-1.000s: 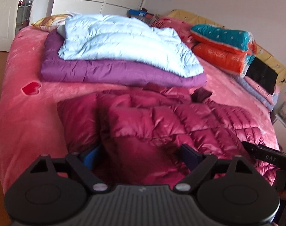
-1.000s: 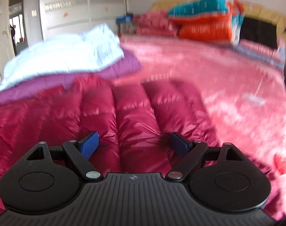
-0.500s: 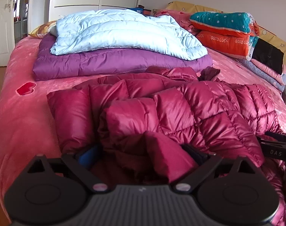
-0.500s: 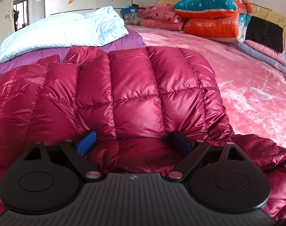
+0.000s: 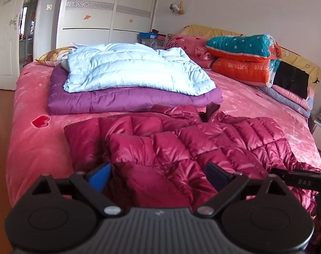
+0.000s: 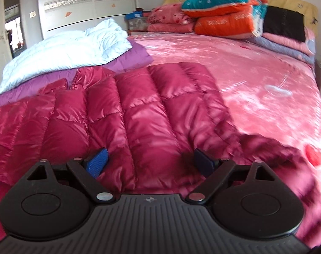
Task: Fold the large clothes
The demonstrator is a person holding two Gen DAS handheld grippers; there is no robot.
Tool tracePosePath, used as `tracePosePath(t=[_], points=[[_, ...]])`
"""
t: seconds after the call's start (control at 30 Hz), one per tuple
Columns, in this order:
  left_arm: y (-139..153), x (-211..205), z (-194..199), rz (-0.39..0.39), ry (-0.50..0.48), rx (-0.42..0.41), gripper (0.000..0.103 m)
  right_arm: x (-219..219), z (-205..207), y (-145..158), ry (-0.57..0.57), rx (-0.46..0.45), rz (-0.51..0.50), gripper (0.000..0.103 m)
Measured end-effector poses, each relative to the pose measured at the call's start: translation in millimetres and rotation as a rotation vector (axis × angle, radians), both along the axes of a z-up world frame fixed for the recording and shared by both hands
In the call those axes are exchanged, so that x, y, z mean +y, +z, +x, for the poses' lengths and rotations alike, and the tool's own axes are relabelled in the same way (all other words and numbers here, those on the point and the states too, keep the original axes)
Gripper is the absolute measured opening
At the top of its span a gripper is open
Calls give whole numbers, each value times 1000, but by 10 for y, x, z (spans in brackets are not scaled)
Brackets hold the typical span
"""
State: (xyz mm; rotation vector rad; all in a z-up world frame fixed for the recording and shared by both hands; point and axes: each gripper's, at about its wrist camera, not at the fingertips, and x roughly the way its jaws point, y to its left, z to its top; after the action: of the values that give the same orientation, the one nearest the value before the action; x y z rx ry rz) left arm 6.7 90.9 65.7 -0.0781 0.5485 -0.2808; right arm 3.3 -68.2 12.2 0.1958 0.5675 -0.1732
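- Left gripper (image 5: pixel 158 176): spread wide, just been opening, a fold of the crimson down jacket (image 5: pixel 181 146) bulging between the pads, not pinched
- Right gripper (image 6: pixel 149 162): spread wide above the jacket's quilted panels, gripping nothing
- Ahead of both, beyond the jacket: purple quilt (image 5: pixel 126 101) under a pale blue one (image 5: pixel 128 72)

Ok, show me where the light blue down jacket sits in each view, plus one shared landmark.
Left wrist: light blue down jacket upper centre, atop the purple jacket.
Right wrist: upper left, on that purple jacket.
Shared landmark: orange bedding bundle at the headboard.
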Motion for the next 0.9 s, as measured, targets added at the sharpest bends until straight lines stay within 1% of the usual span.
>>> tracePosePath(t=[0.23, 0.4, 0.63, 0.8, 0.9], points=[[147, -75, -552, 74, -36, -9, 95, -176, -682, 157, -15, 24, 49, 103], [241, -8, -927, 88, -29, 1, 95, -371, -1145, 295, -22, 19, 86, 103], [271, 84, -1370, 121, -26, 17, 96, -431, -1771, 466, 5, 8, 48, 103], [261, 149, -1600, 145, -22, 27, 96, -458, -2047, 547, 17, -6, 34, 103], [261, 184, -1730, 146, -28, 31, 96, -469, -2152, 583, 3, -8, 18, 103]])
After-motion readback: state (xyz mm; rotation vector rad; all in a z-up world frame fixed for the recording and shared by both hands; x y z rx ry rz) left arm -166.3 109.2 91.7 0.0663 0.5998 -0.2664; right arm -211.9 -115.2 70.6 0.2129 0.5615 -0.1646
